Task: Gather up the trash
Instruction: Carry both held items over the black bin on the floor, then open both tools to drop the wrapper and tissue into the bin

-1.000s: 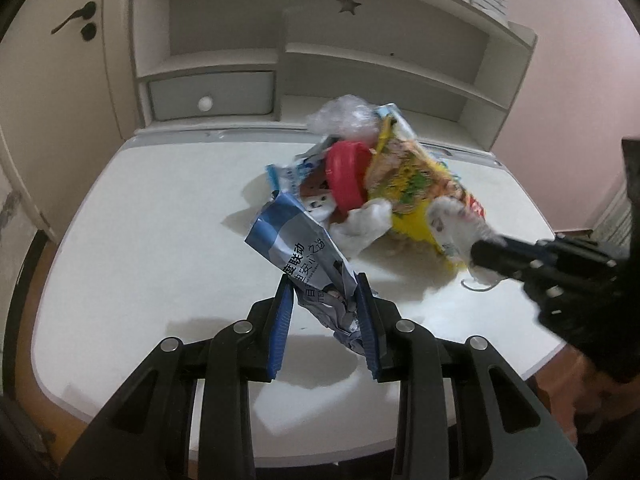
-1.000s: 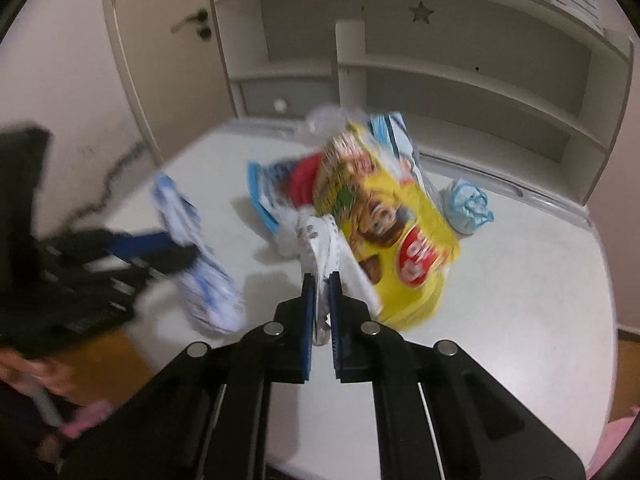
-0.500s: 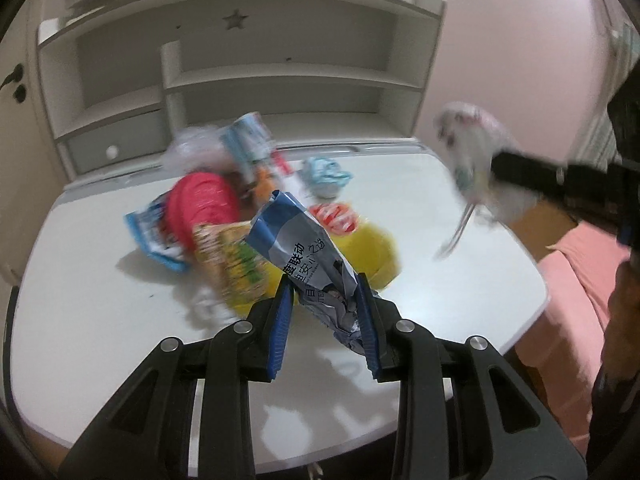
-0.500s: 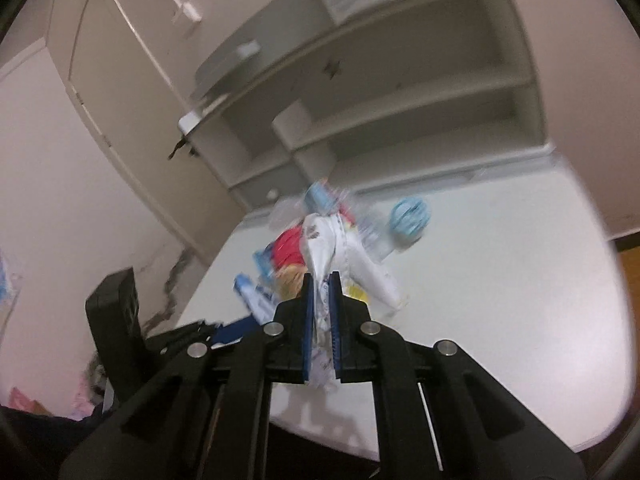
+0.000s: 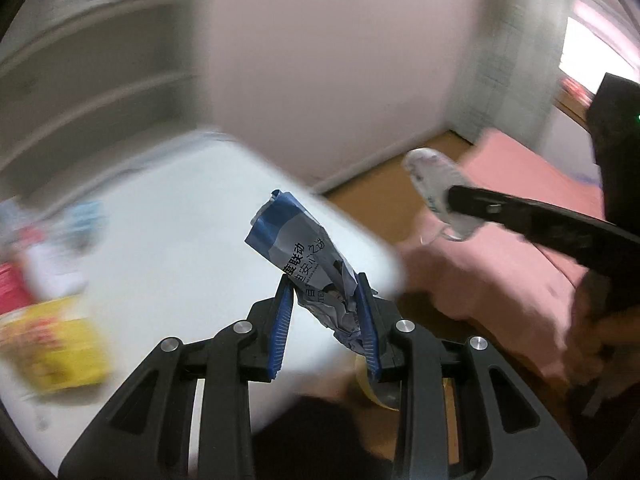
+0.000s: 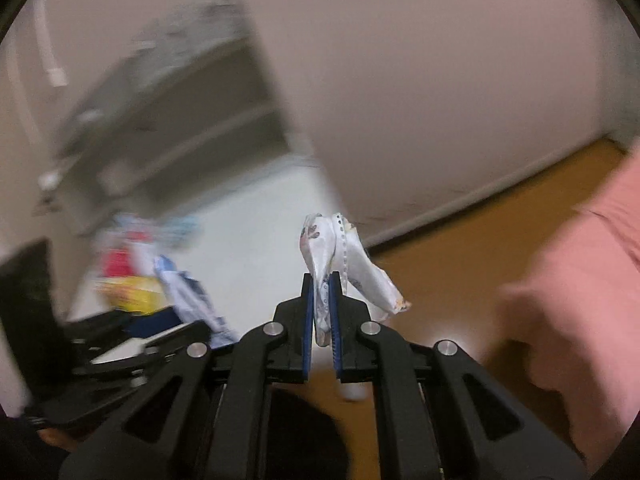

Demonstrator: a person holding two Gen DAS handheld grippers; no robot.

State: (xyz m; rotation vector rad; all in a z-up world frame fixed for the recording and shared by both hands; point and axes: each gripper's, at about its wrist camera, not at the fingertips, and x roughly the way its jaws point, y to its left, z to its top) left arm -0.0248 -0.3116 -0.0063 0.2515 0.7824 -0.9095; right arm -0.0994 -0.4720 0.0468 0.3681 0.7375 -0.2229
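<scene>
My left gripper (image 5: 326,320) is shut on a crumpled blue and white wrapper (image 5: 308,260), held over the right corner of the white table (image 5: 180,240). My right gripper (image 6: 322,312) is shut on a white printed wrapper (image 6: 344,256), held out past the table over the floor. In the left wrist view the right gripper (image 5: 456,204) shows at the right with its white wrapper (image 5: 436,184). The blue wrapper also shows in the right wrist view (image 6: 188,292). A blurred pile of trash with a yellow bag (image 5: 56,344) and something red (image 6: 118,260) lies on the table.
A white shelf unit (image 6: 180,120) stands behind the table. A pink bed or cushion (image 5: 500,248) lies to the right over a wooden floor (image 6: 460,240). A pink wall (image 5: 340,60) is behind. A dark round shape (image 5: 320,432) sits below the grippers.
Both grippers have swung right, away from the trash pile and off the table edge toward the floor and the pink bed, each still holding its wrapper. The view is motion-blurred.
</scene>
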